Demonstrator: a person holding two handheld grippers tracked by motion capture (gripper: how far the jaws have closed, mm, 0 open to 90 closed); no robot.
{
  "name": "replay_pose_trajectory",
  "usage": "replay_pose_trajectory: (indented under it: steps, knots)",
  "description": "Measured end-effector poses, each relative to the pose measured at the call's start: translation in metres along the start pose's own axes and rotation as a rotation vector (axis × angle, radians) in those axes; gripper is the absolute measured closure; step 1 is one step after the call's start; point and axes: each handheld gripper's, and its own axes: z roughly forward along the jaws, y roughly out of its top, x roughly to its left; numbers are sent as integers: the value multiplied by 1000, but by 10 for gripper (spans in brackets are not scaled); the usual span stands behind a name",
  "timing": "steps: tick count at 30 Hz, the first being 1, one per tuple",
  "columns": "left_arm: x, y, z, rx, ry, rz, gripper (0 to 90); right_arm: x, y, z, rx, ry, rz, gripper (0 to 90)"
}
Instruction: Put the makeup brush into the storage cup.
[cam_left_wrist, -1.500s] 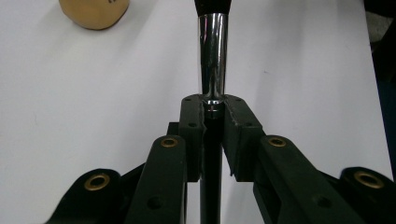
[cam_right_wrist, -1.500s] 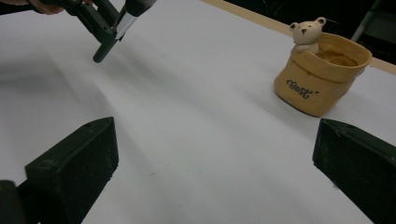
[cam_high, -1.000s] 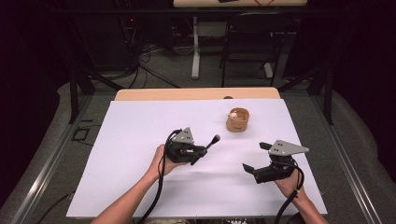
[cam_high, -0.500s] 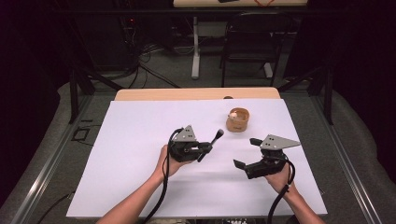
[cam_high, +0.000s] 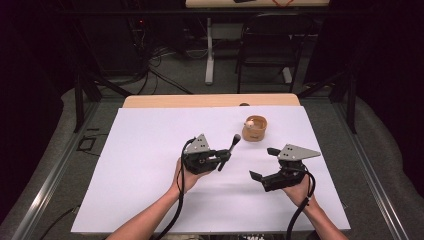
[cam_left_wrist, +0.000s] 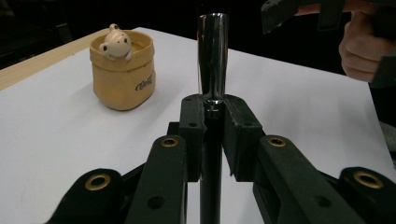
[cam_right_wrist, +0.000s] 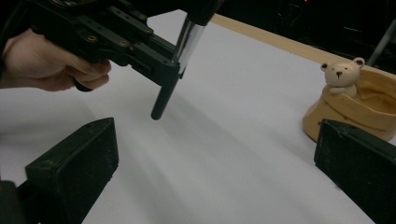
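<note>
We see the left gripper held above the white table, its jaws squeezed tight on a stick with a shiny metal end and a black end. The stick tilts up toward the little bear cup. The right gripper hangs low just beside it, jaws wide apart with nothing between them, pointing at the left hand.

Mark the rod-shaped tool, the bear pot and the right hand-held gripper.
rod-shaped tool (cam_left_wrist: 212, 60), left gripper view, on its shiny metal upper section.
bear pot (cam_high: 255, 131), high view, on its tan front wall.
right hand-held gripper (cam_high: 263, 163), high view, midway between its fingertips.
</note>
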Motion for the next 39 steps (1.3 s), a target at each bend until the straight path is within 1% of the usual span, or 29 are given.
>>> replay_pose_trajectory:
  steps: [1,2,3,4,5,6,8,9,10,11,13,14,15,18,19,20,21,22,23,24,26,27,29,30,32,33,34,36,39]
  knots:
    - [0,-2,2,-25,-2,-10,787,0,2,-1,-7,1,-1,0]
    - [0,-2,2,-25,-2,-10,787,0,2,-1,-20,8,4,0]
    - [-1,-2,3,-34,-3,-13,787,0,2,-1,-20,8,4,0]
    - [-1,-3,4,-56,-19,-23,787,1,3,-3,-23,7,-6,0]
    - [-1,-4,6,-67,-15,-27,787,1,4,-4,-31,10,-2,0]
    - [-2,-4,7,-80,-21,-32,787,1,5,-4,-37,15,-1,0]
    - [-3,-4,8,-83,-22,-39,787,1,9,-4,-57,14,-3,0]
    - [-5,-4,11,-87,-28,-31,787,1,11,-3,-63,22,-4,0]
    - [-6,-4,12,-83,-27,-25,786,1,13,-2,-65,19,-6,0]
    - [-8,-4,13,-81,-21,-19,787,1,14,0,-75,29,-3,0]
    - [-8,-3,14,-85,-28,-17,786,2,18,3,-86,35,-9,0]
    - [-9,-3,15,-93,-30,-17,786,2,20,4,-98,43,-4,0]
    - [-9,-4,16,-99,-37,-20,786,2,21,5,-100,44,-4,0]
    - [-9,-4,18,-107,-41,-26,786,2,24,8,-113,43,3,0]
    - [-10,-4,19,-113,-47,-27,787,3,25,11,-113,35,8,52]
    - [-10,-4,20,-117,-48,-27,786,3,26,13,-125,27,10,122]
    - [-11,-4,21,-124,-50,-20,786,3,27,14,-122,12,14,153]
    - [-11,-4,21,-124,-50,-20,786,3,27,15,-132,14,13,179]
    - [-13,-3,21,-128,-53,-14,786,3,28,15,-141,7,16,245]
    - [-13,-3,21,-128,-53,-14,786,3,28,15,-141,7,16,245]
    - [-13,-3,22,-128,-54,-10,786,2,31,20,-150,5,34,367]
    - [-13,-3,22,-135,-54,-13,786,2,31,22,-145,11,45,381]
    - [-14,-3,22,-138,-51,-10,786,2,31,25,-141,9,54,452]
    - [-14,-3,22,-138,-51,-10,786,2,31,27,-129,21,65,466]
    - [-15,-2,22,-140,-53,0,786,2,31,30,-122,18,66,531]
    - [-15,-2,23,-137,-51,5,786,2,31,32,-124,30,74,554]
    - [-15,-2,24,-134,-55,2,786,2,31,33,-128,27,69,593]
    - [-16,-3,25,-129,-56,0,786,2,31,34,-124,35,64,635]
    - [-17,-3,25,-131,-63,4,786,1,30,34,-134,35,75,715]
